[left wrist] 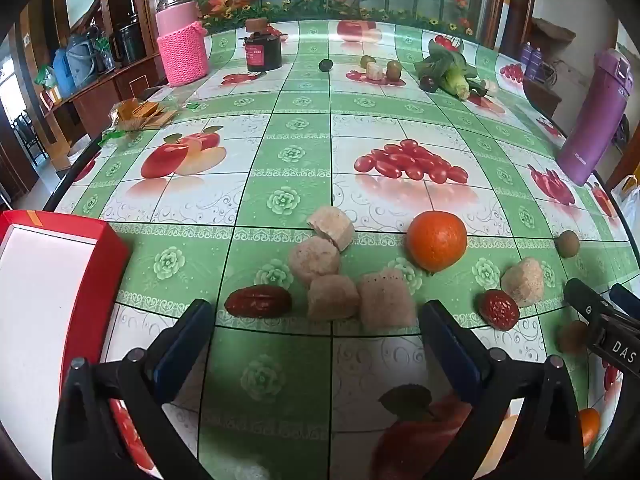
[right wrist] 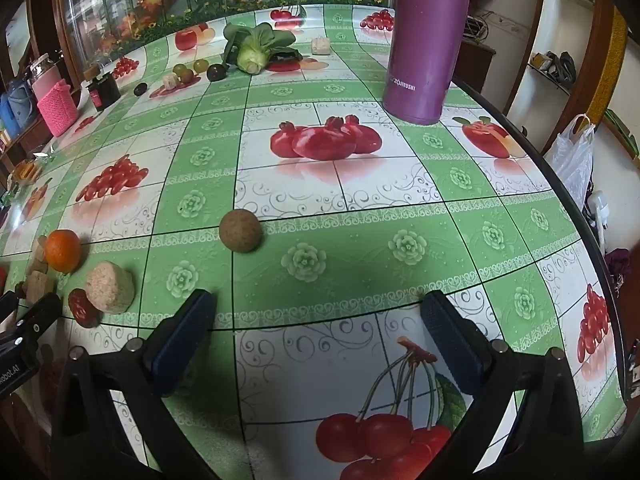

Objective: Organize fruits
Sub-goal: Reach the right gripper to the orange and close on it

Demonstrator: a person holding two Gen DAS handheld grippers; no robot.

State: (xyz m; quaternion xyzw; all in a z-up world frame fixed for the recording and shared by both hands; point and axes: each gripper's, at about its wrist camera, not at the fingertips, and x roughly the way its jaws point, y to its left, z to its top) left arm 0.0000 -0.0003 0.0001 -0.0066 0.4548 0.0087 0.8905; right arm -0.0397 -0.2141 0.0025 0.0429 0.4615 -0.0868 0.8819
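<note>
- Between the spread, empty jaws of the left gripper (left wrist: 316,316), pale chunks (left wrist: 334,296) are seen at twelve o'clock, a red date (left wrist: 258,301) lying crosswise at eleven.
- At eleven o'clock from the right gripper (right wrist: 316,312), likewise spread and empty, a brown round fruit (right wrist: 241,231) is found on the table (right wrist: 360,264).

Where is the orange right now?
In the left wrist view the orange sits on the table right of centre, between the pale cake chunks and a small brown fruit.

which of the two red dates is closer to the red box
The long red date left of the beige chunks; the rounder date lies far right, past the orange.
</note>
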